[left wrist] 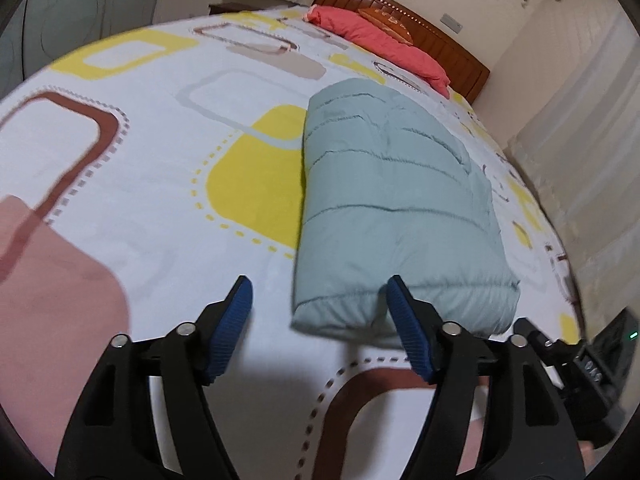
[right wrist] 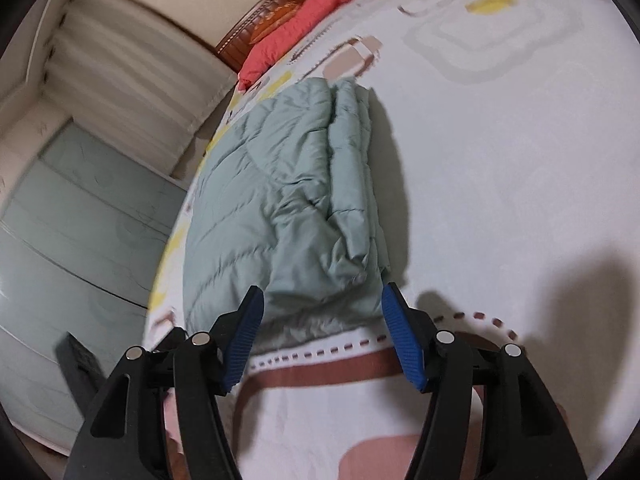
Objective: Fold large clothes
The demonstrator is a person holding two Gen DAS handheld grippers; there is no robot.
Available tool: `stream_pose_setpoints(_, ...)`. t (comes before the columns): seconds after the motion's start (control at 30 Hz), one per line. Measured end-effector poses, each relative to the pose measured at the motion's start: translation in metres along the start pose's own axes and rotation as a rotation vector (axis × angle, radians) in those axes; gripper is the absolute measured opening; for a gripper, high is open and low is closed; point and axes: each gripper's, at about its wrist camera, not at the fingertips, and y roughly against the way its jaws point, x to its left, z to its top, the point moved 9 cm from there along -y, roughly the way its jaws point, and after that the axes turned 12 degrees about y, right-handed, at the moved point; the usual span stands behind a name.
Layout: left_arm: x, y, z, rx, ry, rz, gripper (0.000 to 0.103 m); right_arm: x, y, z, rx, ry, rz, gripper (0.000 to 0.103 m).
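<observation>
A pale green quilted puffer jacket (left wrist: 392,208) lies folded into a thick rectangle on the patterned bed sheet (left wrist: 160,160). My left gripper (left wrist: 318,292) is open and empty, just in front of the jacket's near left corner; its right finger touches or overlaps the jacket's near edge. In the right wrist view the jacket (right wrist: 280,208) shows its layered folded edge on the right side. My right gripper (right wrist: 322,300) is open and empty, its fingers straddling the jacket's near end just above it.
A coral pillow (left wrist: 384,40) lies at the wooden headboard (left wrist: 448,44). Curtains (right wrist: 132,68) and a pale green wardrobe (right wrist: 72,240) stand beside the bed. The other gripper's black body (left wrist: 592,368) shows at the lower right of the left wrist view.
</observation>
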Motion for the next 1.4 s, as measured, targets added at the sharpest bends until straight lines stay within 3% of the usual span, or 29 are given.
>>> stream_pose_setpoints(0.13, 0.000, 0.021, -0.002, -0.067, -0.053, 0.037, 0.082, 0.015, 0.013, -0.003, -0.022, 0.099, -0.079, 0.071)
stream_pose_setpoints(0.27, -0.002, 0.040, -0.002, -0.114, -0.075, 0.052, 0.090, 0.029, 0.026, -0.004, -0.057, 0.186, -0.147, 0.072)
stream_pose_setpoints(0.57, -0.015, 0.084, -0.002, -0.222, -0.155, 0.102, 0.095, 0.056, 0.051, -0.004, -0.121, 0.322, -0.257, 0.075)
stream_pose_setpoints(0.9, -0.026, 0.109, -0.006, -0.276, -0.177, 0.117, 0.096, 0.075, 0.069, -0.003, -0.187, 0.409, -0.309, 0.076)
stream_pose_setpoints(1.4, -0.036, 0.122, -0.013, -0.312, -0.202, 0.130, 0.100, 0.086, 0.079, -0.007, -0.213, 0.420, -0.305, 0.076)
